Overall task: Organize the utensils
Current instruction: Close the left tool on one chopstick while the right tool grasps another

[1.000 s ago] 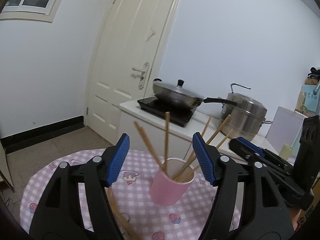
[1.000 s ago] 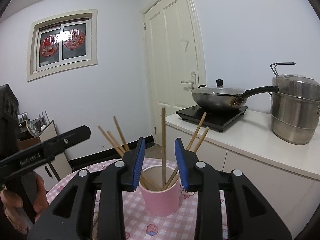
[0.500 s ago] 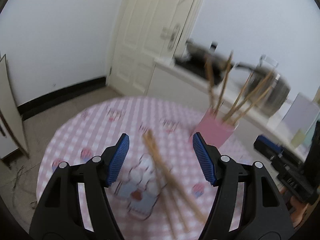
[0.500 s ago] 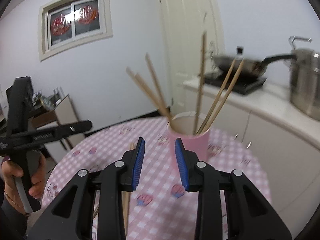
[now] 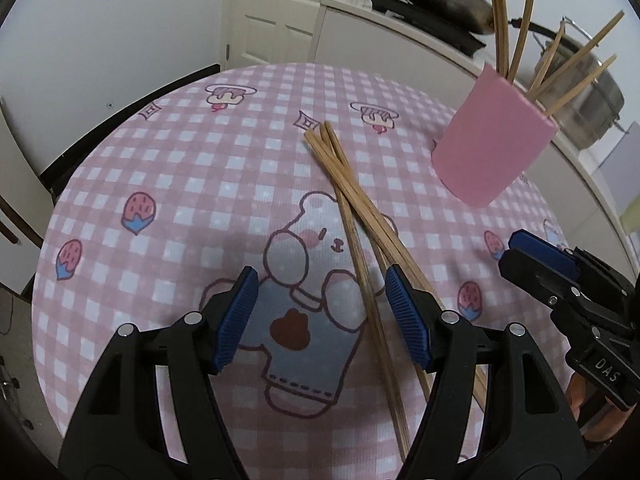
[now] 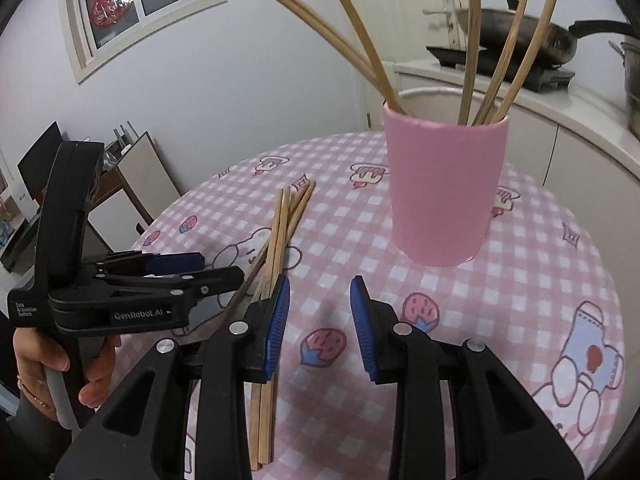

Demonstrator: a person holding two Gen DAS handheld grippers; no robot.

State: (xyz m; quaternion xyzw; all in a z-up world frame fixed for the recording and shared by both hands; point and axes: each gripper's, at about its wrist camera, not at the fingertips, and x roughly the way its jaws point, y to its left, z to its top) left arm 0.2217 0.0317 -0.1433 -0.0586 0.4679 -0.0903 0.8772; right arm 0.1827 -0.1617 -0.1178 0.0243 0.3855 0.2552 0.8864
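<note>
Chopsticks (image 5: 352, 200) lying loose on checked tablecloth (image 5: 180, 168) near pink cup (image 5: 492, 148) — passing between left gripper (image 5: 320, 316) fingers, parted, empty; sitting just left of right gripper (image 6: 320, 320), narrowly parted, gripping nothing.

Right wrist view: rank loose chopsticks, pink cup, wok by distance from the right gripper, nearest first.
From the right gripper:
1. Loose chopsticks, lying on the tablecloth just left of its left finger.
2. Pink cup, upright ahead and slightly right, with chopsticks standing in it.
3. Wok, on the counter behind the table, upper right.
</note>
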